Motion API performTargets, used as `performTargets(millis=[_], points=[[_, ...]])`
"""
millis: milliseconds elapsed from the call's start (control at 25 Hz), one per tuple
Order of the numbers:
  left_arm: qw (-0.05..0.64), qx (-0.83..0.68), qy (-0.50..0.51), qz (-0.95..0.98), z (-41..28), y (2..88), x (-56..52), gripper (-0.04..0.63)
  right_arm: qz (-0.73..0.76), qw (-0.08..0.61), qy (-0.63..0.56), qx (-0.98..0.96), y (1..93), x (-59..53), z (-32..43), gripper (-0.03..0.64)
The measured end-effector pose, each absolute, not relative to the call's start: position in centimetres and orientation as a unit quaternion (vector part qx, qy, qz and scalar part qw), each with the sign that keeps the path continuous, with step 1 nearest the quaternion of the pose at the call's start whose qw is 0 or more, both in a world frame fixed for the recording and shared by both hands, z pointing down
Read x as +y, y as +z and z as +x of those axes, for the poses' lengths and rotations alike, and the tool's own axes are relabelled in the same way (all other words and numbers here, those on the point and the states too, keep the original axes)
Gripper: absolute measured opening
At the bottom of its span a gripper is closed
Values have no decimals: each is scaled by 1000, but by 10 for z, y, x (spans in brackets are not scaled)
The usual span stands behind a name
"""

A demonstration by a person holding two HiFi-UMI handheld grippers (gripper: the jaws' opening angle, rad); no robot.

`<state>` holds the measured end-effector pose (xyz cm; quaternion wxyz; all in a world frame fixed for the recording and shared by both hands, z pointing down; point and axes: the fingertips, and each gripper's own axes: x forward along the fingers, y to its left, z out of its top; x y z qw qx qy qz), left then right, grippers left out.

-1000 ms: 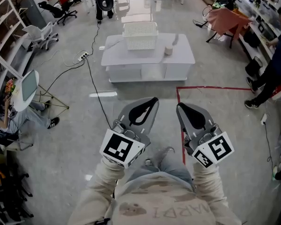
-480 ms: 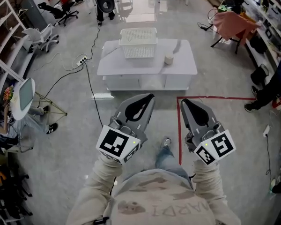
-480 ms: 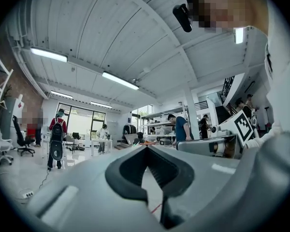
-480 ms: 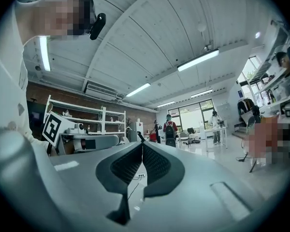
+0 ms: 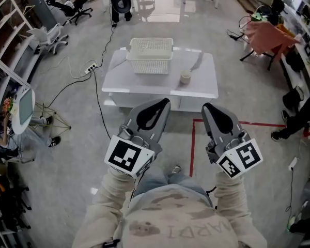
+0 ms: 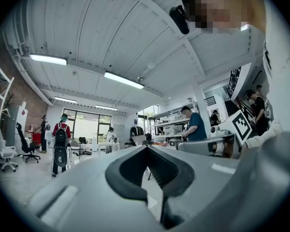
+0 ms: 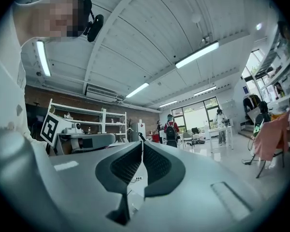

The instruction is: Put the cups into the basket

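Note:
A single small cream cup [image 5: 185,77] stands on the low white table [image 5: 144,81], right of centre. The white lattice basket [image 5: 149,55] sits at the table's far middle, looking empty as far as I can see. Both grippers are held up in front of my chest, well short of the table, tips toward it. My left gripper [image 5: 164,103] is shut with nothing in it. My right gripper [image 5: 206,107] is shut and empty too. In the left gripper view my left gripper [image 6: 147,149] aims at the room and ceiling; the right gripper view shows my right gripper [image 7: 141,144] doing likewise.
A red tape line [image 5: 219,122] marks the floor just before the table's right half. A power strip [image 5: 91,66] and black cable run along the table's left. An orange-draped stand [image 5: 266,31] is far right, a person's legs [image 5: 299,120] at the right edge, office chairs [image 5: 49,35] far left.
The table, basket and cup have come nearer and lower in the head view as I walk toward them. Both grippers stay shut, held the same way.

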<state>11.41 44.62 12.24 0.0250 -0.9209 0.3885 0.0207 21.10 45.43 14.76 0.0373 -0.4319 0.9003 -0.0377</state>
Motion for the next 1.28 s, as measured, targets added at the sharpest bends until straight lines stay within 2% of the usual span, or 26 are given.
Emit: performTargets(millis=[520, 1000, 1280], points=[[26, 368, 17, -929, 120, 141, 315, 1, -445, 44, -67, 892, 172, 322, 213, 34], [31, 315, -2, -949, 64, 150, 170, 0, -490, 45, -69, 868, 172, 177, 158, 32], [36, 276, -5, -960, 73, 159, 113, 1, -517, 28, -81, 851, 186, 125, 159, 32]])
